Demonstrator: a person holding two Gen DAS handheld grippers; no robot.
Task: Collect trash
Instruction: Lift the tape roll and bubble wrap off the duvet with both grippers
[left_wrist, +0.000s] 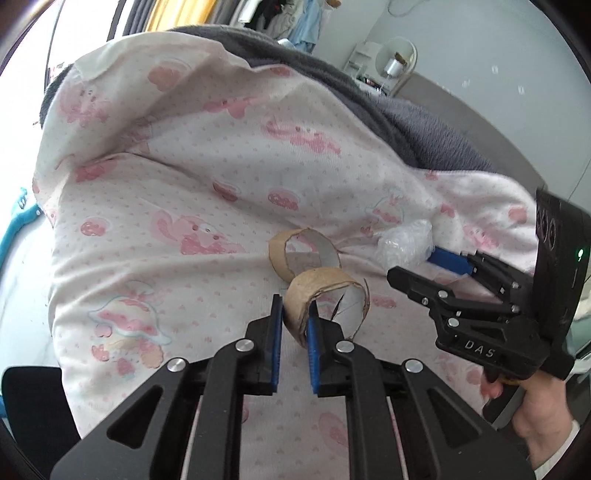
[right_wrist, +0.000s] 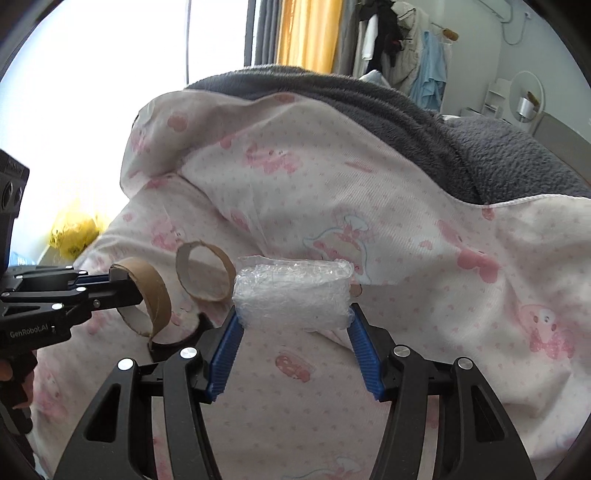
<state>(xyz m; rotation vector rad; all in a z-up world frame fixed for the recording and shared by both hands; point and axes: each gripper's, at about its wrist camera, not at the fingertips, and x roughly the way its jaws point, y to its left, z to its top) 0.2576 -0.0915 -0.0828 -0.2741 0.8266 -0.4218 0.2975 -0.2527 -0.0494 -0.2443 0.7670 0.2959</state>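
The left gripper (left_wrist: 295, 317) has its jaws clamped on the wall of a brown cardboard ring (left_wrist: 325, 299), one blue pad outside the band and one inside its hole, so the ring stands on edge with its open axis running across the jaws. In the right wrist view the same ring (right_wrist: 147, 299) hangs at the tips of the left gripper (right_wrist: 122, 284), seemingly lifted a little off the bed quilt (right_wrist: 406, 258).

A second cardboard ring (left_wrist: 303, 254) lies just beyond the held one, resting on the quilt (left_wrist: 184, 184) with its opening facing roughly toward the left jaws; it is nearer the left gripper than the right, but those jaws are occupied.

The right gripper (right_wrist: 293, 314) has its jaws closed against the two short ends of a clear bubble-wrap wad (right_wrist: 291, 291), whose long axis runs straight across between the pads. From the left wrist view the wad (left_wrist: 406, 243) sits at the right gripper's (left_wrist: 439, 258) tips.

With both tools loaded, the loose ring probably waits until one load is dropped off.
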